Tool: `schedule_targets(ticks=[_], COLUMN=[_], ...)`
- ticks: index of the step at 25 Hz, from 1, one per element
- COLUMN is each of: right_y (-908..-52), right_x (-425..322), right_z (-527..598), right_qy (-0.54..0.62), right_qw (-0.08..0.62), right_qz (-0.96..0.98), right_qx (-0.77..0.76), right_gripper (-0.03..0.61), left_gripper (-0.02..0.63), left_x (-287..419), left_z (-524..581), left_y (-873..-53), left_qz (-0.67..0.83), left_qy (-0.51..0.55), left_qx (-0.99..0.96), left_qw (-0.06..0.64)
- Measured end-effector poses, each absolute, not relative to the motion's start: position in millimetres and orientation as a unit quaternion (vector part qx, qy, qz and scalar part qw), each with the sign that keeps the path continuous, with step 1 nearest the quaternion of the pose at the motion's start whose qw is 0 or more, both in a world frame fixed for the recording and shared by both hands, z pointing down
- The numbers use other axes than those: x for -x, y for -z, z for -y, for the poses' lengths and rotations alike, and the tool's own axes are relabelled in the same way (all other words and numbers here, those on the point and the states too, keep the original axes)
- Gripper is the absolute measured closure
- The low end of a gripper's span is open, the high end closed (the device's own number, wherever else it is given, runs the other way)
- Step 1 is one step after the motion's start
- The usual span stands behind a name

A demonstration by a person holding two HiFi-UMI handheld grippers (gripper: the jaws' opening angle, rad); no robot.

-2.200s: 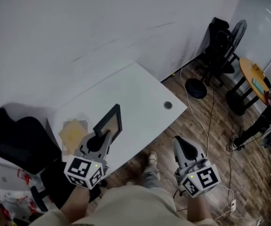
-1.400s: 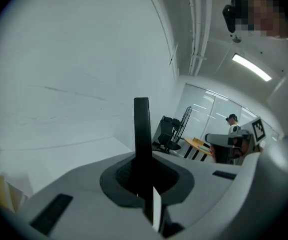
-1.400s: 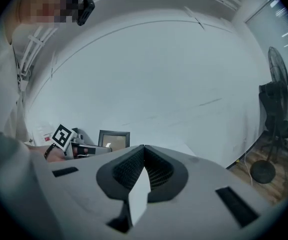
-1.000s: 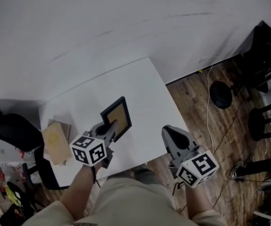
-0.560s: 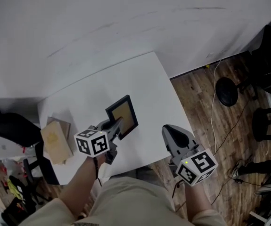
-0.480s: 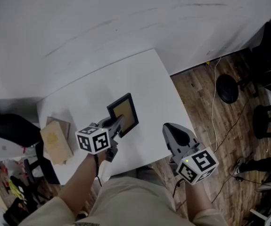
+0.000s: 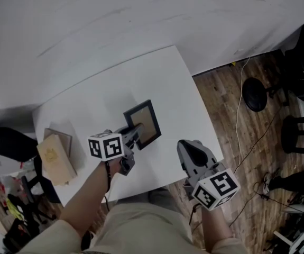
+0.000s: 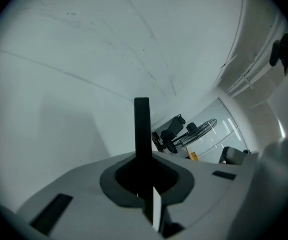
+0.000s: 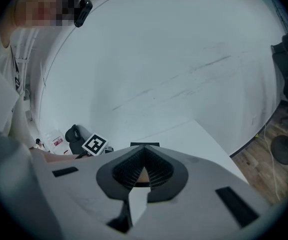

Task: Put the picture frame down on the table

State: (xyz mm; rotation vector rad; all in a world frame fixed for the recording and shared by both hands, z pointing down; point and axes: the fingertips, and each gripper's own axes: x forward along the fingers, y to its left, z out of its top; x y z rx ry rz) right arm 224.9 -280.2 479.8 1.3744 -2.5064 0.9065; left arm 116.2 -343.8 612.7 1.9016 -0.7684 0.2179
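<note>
- The left gripper [image 7: 132, 134] has its jaws closed on one edge of the frame [image 7: 145, 121].
- The frame is tilted over the middle of the table [image 7: 162, 73].
- The right gripper [image 7: 187, 148] has its jaws together and empty, at the near edge of the table.

White wall [image 7: 114, 15], wood-plank floor [image 7: 215, 97] with trailing white cable [image 7: 238, 102], black round stool [image 7: 255, 94], black chair [image 7: 3, 142].

**A:** ok so where's everything on that white rectangular table [image 7: 157, 78]?

**B:** the black-rimmed picture frame [image 7: 144, 123] is about mid-table, a bit toward the near edge, with the left gripper [image 7: 132, 133] at its near left corner. The tan wooden box [image 7: 54, 155] is along the left edge. The right gripper [image 7: 190, 151] is at the near right corner. The round black stool [image 7: 256, 94] is on the floor, well off the right edge.
</note>
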Motion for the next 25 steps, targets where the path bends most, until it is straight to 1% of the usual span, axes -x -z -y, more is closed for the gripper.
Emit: schedule_targets(ticks=[3, 9, 12, 15, 18, 20, 23, 25], right_y=[-487, -493, -498, -502, -505, -506, -507, -508], right_x=[-222, -222, -221, -222, -221, -220, -217, -215], right_z=[286, 297, 298, 300, 303, 305, 305, 304], right_qy=[-0.304, -0.316, -0.324, -0.331, -0.331, -0.332, -0.334, -0.334], right_qw=[0.074, 0.048, 0.043, 0.034, 0.038, 0.04, 0.041, 0.043], right_qz=[0.833, 0.818, 0.813, 0.807, 0.807, 0.807, 0.807, 0.807], right_qx=[-0.456, -0.478, -0.482, -0.487, -0.488, -0.487, -0.486, -0.485], right_gripper=[0.555, 0.555, 0.555, 0.555, 0.555, 0.555, 0.555, 0.555], left_gripper=[0.58, 0.58, 0.58, 0.578, 0.555, 0.531, 0.472, 0.414], left_x=[-118, -125, -128, -128, -124, -119, -110, -107], left_z=[348, 353, 353, 351, 354, 357, 360, 359], left_y=[-626, -644, -652, -663, -669, -673, -679, -685], left_qz=[0.317, 0.31, 0.306, 0.306, 0.325, 0.349, 0.386, 0.395], left_qy=[-0.08, -0.085, -0.075, -0.089, -0.112, -0.139, -0.19, -0.226], left_qx=[-0.778, -0.773, -0.765, -0.761, -0.764, -0.769, -0.775, -0.778], left_qw=[0.537, 0.546, 0.562, 0.565, 0.547, 0.517, 0.463, 0.433])
